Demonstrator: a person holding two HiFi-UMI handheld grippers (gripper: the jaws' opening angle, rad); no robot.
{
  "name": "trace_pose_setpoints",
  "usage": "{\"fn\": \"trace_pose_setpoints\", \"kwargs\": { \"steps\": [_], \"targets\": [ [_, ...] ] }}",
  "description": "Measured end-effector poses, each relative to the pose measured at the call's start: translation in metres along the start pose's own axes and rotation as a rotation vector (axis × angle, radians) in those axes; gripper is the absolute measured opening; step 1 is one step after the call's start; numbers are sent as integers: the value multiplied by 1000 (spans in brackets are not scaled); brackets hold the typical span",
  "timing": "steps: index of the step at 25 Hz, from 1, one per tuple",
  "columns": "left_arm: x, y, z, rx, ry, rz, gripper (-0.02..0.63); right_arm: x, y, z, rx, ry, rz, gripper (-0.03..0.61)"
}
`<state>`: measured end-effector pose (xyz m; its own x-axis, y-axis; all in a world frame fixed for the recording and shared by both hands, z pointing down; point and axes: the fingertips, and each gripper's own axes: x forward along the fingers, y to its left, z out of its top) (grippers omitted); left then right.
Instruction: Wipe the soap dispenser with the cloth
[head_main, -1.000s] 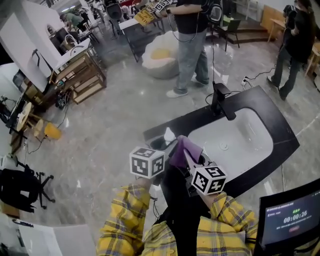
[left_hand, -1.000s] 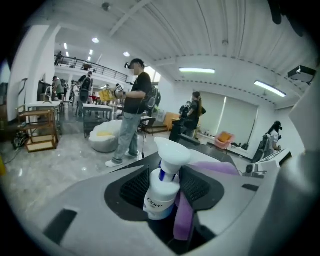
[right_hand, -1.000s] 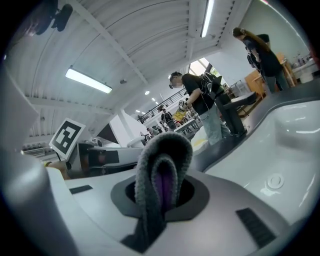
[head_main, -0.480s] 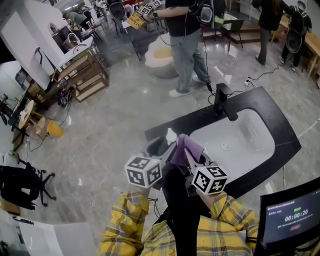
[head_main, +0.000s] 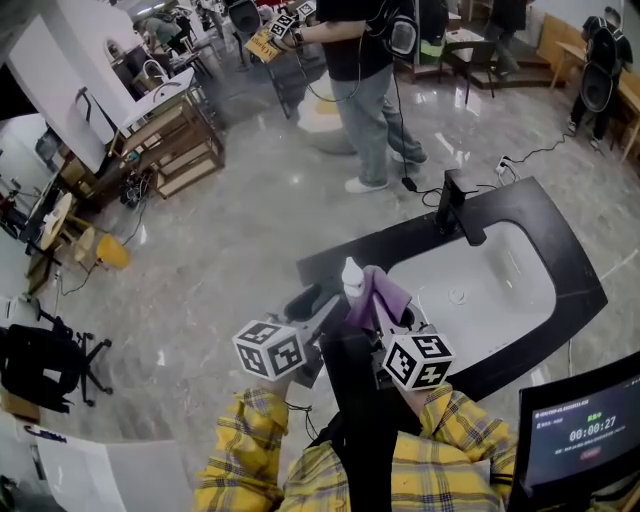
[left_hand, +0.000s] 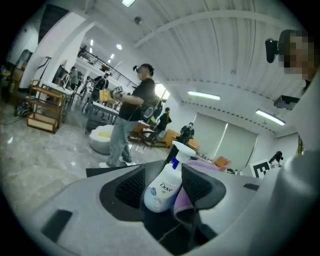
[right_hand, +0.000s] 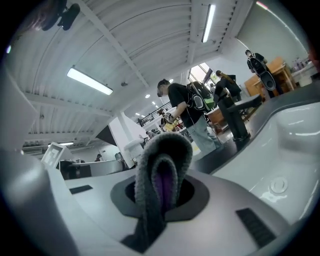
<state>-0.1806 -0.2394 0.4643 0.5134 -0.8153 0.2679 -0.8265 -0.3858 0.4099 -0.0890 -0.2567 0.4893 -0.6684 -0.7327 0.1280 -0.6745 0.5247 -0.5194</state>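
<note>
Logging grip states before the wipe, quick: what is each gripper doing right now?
Left gripper: opening, with the soap dispenser between its fingers.
Right gripper: closed on the cloth.

Big open lab hall: mock sink counter (head_main: 540, 212), wood racks (head_main: 172, 150), floor cables (head_main: 528, 152), timer screen (head_main: 584, 430).

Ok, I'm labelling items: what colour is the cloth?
The cloth is purple, greyish outside; best in right gripper view.
</note>
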Motion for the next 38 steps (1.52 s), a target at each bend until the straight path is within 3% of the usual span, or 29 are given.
{"fn": "trace_pose_setpoints", "kwargs": {
  "steps": [5, 8, 14, 19, 23, 25, 34, 38],
  "targets": [
    [4, -2, -3, -7, 12, -29, 202, 4, -15, -14, 1, 44, -30, 41],
    [12, -5, -2, 30, 16, -47, 202, 7, -25, -22, -1, 72, -42, 41],
    [17, -12, 1, 256, 50, -97, 202, 10, -28, -36, -20, 120, -49, 41],
    [21, -9, 11, 328, 46, -151, 202, 11, -29, -38, -59, 140, -55, 41],
    [25, -14, 2, 504, 158, -241, 204, 10, -29, -39, -54, 157, -60, 41],
    [27, -16, 1, 547, 193, -288, 213, 8, -29, -39, -59, 166, -61, 41],
    [30, -26, 7, 448, 243, -517, 233, 2, -26, -32, -92, 158, -47, 41],
    [35, -24, -4, 501, 332, -583, 235, -5, -27, -25, -87, 138, -55, 41]
  ]
}}
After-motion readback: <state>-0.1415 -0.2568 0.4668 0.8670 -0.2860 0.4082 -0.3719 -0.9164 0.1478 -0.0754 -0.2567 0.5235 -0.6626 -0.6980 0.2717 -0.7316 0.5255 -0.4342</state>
